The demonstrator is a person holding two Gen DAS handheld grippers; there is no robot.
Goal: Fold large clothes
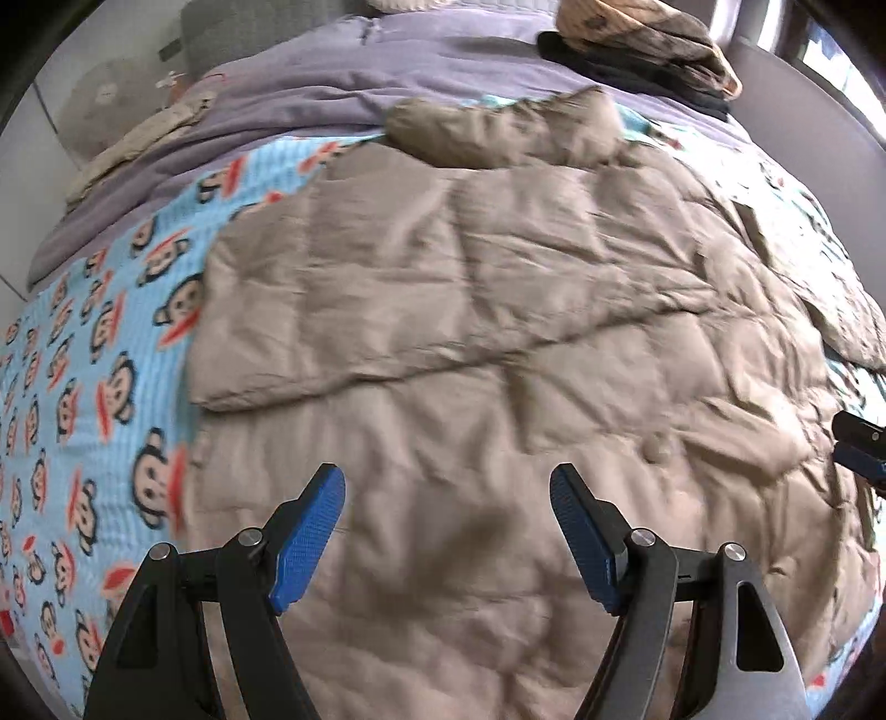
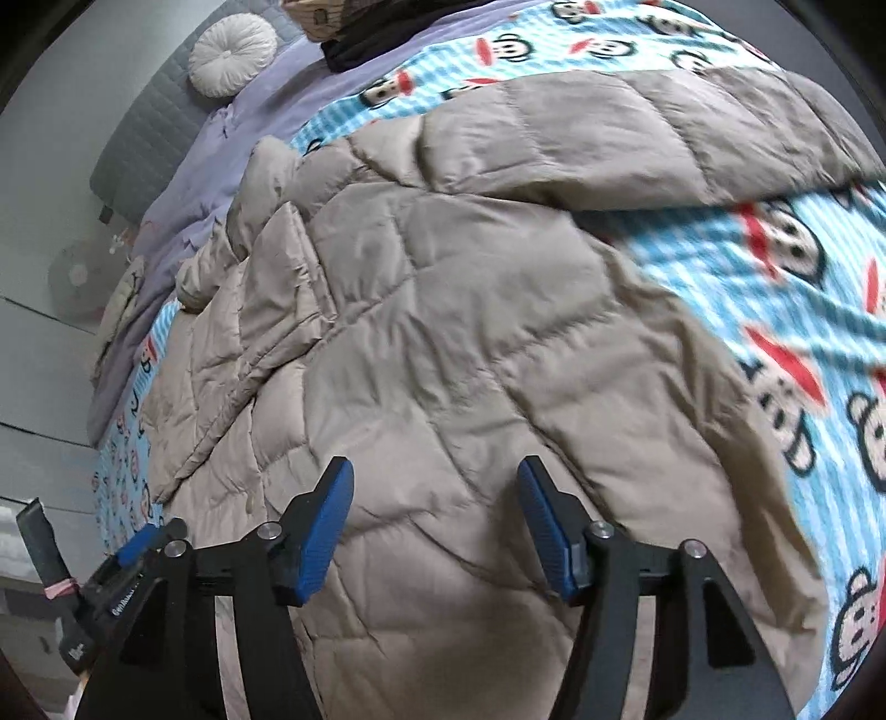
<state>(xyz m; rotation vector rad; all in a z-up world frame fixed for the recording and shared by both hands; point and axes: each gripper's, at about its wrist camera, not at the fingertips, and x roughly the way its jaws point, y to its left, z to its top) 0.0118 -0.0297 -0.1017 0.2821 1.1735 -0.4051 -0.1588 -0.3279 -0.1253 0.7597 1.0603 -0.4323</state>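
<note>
A large beige quilted down coat lies spread on the bed, its hood at the far end. One sleeve is folded across the body in the left wrist view. In the right wrist view the coat has its other sleeve stretched out to the right over the blanket. My left gripper is open and empty above the coat's lower part. My right gripper is open and empty above the coat's hem; its tip also shows at the right edge of the left wrist view.
The coat lies on a blue monkey-print blanket over a purple duvet. A pile of dark and patterned clothes sits at the head of the bed. A round white cushion leans on the grey headboard.
</note>
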